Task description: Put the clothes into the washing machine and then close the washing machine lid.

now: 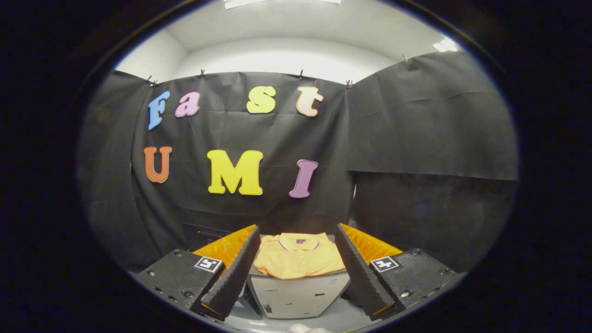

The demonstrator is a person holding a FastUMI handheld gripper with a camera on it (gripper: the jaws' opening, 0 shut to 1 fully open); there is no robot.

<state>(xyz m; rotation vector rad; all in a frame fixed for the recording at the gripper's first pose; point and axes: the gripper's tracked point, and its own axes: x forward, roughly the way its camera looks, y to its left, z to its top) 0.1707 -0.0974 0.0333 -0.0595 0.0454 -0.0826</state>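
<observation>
A folded orange polo shirt (297,261) with a collar lies on top of a white box-like washing machine (298,296), just ahead of and between my fingers as seen from here. My gripper (296,252) is open, with its two fingers (236,273) spread wide to either side of the shirt and nothing held between them. The shirt sits lower and farther off than the fingertips, with no contact. The machine's front face shows below the shirt; its lid and opening cannot be made out.
Black cloth walls enclose the booth behind the machine and on both sides. A dark boxy object (203,233) stands against the back wall, left of the shirt. A pale floor or surface (333,321) lies below the machine.
</observation>
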